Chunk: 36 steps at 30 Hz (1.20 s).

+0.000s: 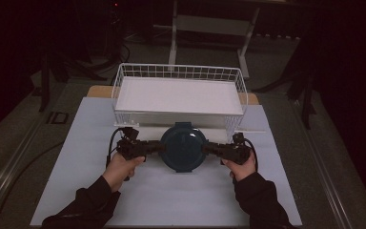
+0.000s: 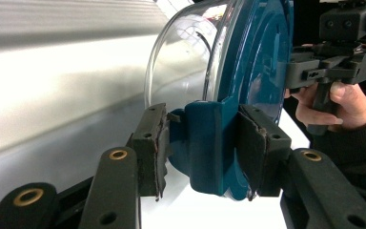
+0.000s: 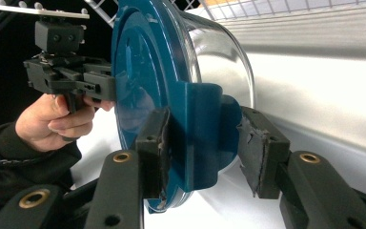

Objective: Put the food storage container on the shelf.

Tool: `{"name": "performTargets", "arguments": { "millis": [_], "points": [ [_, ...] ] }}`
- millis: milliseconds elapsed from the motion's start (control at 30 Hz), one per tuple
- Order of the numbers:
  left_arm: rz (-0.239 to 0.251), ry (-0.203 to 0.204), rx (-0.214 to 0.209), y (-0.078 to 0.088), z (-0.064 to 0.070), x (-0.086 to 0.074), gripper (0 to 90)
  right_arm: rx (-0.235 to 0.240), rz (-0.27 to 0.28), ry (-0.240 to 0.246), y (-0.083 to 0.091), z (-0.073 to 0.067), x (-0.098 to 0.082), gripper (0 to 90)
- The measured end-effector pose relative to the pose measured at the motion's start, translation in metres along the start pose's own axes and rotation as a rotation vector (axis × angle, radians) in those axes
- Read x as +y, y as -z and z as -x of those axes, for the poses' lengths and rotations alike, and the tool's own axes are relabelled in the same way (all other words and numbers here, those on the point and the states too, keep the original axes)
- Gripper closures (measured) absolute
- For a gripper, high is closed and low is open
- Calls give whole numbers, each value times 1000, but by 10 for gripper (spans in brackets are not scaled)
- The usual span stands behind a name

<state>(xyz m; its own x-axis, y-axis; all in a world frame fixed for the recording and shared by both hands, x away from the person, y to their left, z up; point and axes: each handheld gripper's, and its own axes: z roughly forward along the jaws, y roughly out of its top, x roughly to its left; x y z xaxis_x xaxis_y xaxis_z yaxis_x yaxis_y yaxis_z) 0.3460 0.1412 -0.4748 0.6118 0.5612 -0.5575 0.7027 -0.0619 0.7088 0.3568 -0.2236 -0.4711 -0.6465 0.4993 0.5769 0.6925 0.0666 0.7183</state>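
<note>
Blue-lidded glass container (image 1: 183, 147) — left gripper (image 1: 153, 147) and right gripper (image 1: 212, 148) each clamped on a lid latch.

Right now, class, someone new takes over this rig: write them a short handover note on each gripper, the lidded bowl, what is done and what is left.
Left gripper: shut on the left clip tab of the lidded bowl.
Right gripper: its fingers straddle the bowl's right tab; one pad presses it, the other shows a small gap, so check that grip.
Bowl: clear glass with a blue lid, carried between both grippers, just in front of the white wire basket.
Done: bowl gripped at both sides.
Left: probably place it in the basket and let go.
</note>
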Motion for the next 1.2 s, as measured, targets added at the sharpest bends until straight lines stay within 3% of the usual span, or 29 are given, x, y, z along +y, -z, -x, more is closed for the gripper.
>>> {"name": "performTargets", "arguments": {
  "millis": [333,500,700,800,867,900,967,1133,1200],
  "points": [
    [4,23,43,-11,-27,7,554,-24,10,-10,-25,23,4,565],
    [15,31,37,-15,-39,5,554,-26,30,-15,-33,30,3,565],
    [17,25,58,-23,-44,6,552,-52,24,-19,-38,40,4,563],
    [23,53,49,-24,-47,8,552,-53,19,-36,-39,41,5,562],
    [22,58,45,-25,-47,8,552,-58,24,-22,-40,42,7,561],
    [22,30,56,-24,-49,9,552,-61,27,-17,-40,43,8,561],
    [24,17,56,-25,-50,10,550,-59,21,-37,-40,45,7,557],
    [65,35,49,-29,-52,10,543,-50,47,-51,-41,51,3,543],
    [67,57,26,-30,-55,10,539,-50,45,-60,-41,52,2,535]
  ]
}}
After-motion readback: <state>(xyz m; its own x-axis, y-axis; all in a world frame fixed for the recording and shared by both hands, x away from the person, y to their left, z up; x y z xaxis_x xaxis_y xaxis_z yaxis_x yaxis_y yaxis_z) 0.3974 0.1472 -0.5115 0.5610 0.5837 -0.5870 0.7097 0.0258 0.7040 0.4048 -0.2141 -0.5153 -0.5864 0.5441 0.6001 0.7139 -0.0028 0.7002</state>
